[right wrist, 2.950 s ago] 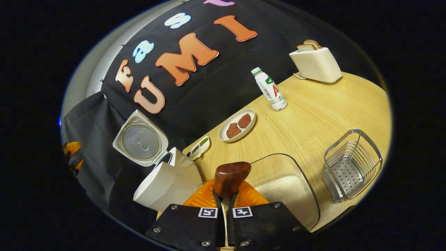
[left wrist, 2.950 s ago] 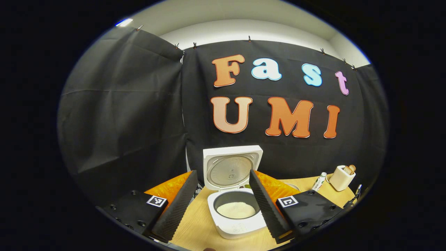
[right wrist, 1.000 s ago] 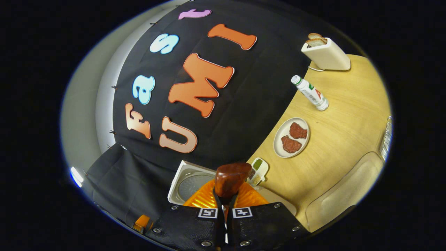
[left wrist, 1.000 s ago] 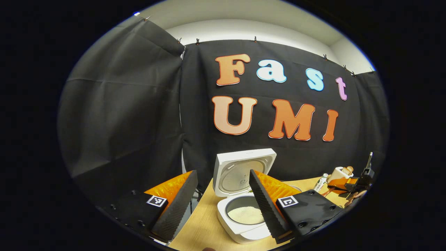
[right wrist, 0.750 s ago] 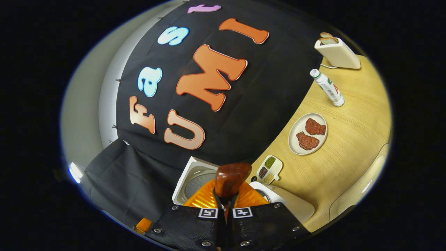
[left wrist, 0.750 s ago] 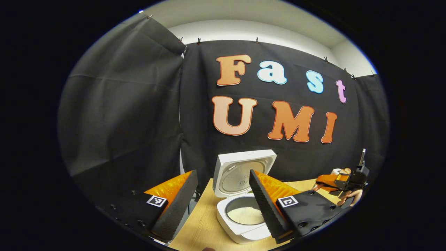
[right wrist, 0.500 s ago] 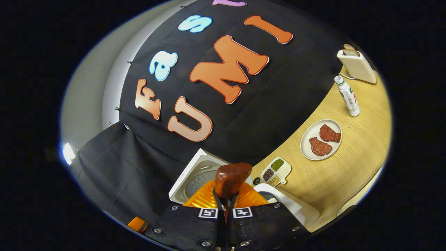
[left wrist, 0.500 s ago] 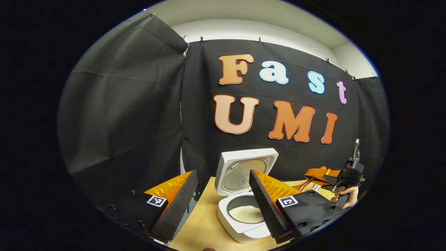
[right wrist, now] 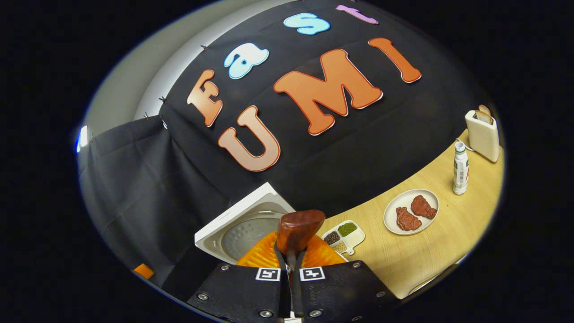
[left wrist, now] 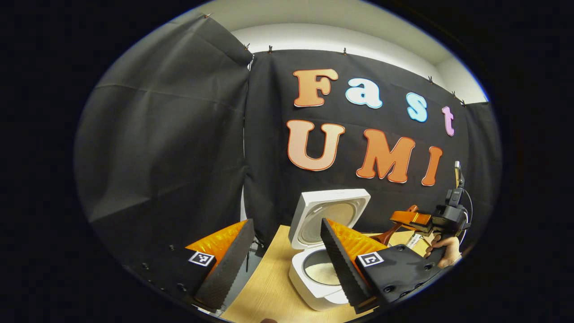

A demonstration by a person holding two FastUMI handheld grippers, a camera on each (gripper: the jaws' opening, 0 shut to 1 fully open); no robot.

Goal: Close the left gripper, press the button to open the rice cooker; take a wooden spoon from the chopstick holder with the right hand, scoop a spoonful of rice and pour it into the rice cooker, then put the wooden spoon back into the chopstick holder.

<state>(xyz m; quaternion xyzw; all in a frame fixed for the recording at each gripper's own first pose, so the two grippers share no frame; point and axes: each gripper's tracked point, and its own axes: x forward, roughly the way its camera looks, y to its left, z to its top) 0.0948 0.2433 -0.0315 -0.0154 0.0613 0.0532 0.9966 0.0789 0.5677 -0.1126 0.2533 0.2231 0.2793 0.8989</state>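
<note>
The white rice cooker stands open, its lid up and white rice lying in the pot. My left gripper is open and empty, held in front of the cooker with its fingers to either side. My right gripper is shut on the wooden spoon, whose brown end sticks up between the fingers, just above the cooker's lid. In the left gripper view a hand holds that right gripper right of the cooker, the spoon slanting down toward the pot. Whether the spoon holds rice is hidden.
On the wooden table behind the cooker lie a small divided dish of grains, a plate with two pieces of meat, a bottle and a toaster with bread. Black cloth walls the table's back and left.
My right gripper has carried the spoon away from the clear rice box, up and over to the open cooker. My left gripper stays open and has drifted left of the cooker.
</note>
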